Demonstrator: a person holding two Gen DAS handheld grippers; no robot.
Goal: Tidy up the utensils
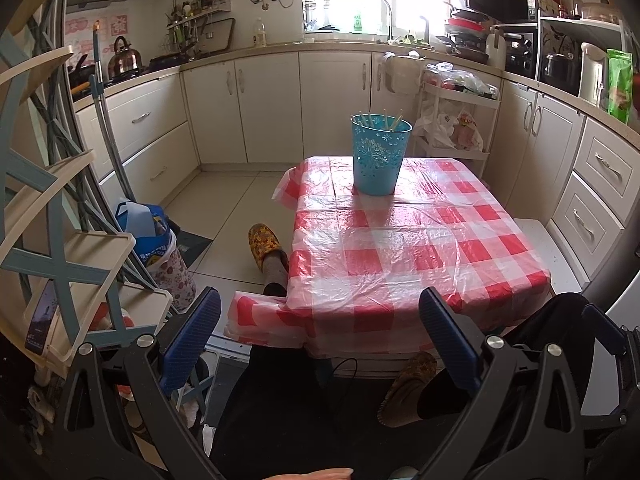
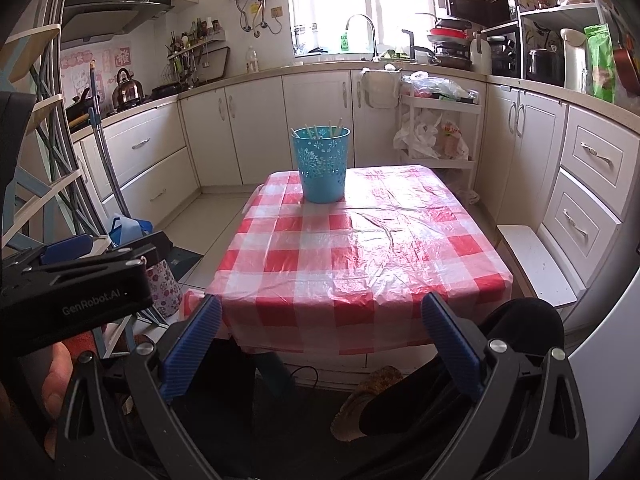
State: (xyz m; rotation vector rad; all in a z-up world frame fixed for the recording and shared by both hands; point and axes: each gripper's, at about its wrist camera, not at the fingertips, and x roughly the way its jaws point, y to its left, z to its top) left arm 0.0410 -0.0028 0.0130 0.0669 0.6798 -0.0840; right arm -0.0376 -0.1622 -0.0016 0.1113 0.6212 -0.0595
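Observation:
A turquoise perforated holder [image 1: 380,156] [image 2: 321,164] stands upright at the far end of a table with a red and white checked plastic cloth [image 1: 400,248] [image 2: 360,248]. Several pale chopsticks [image 1: 374,119] [image 2: 320,130] stick out of its top. My left gripper [image 1: 320,320] is open and empty, held back from the near table edge. My right gripper [image 2: 322,322] is also open and empty at the near edge. The left gripper's black body [image 2: 72,288] shows at the left of the right wrist view.
White kitchen cabinets [image 1: 264,108] and counters surround the table. A folding rack [image 1: 60,240] stands at the left, a patterned bag [image 1: 168,268] beside it. A white trolley [image 2: 440,132] with bags is behind the table. The person's slippered feet [image 1: 266,246] rest below the table.

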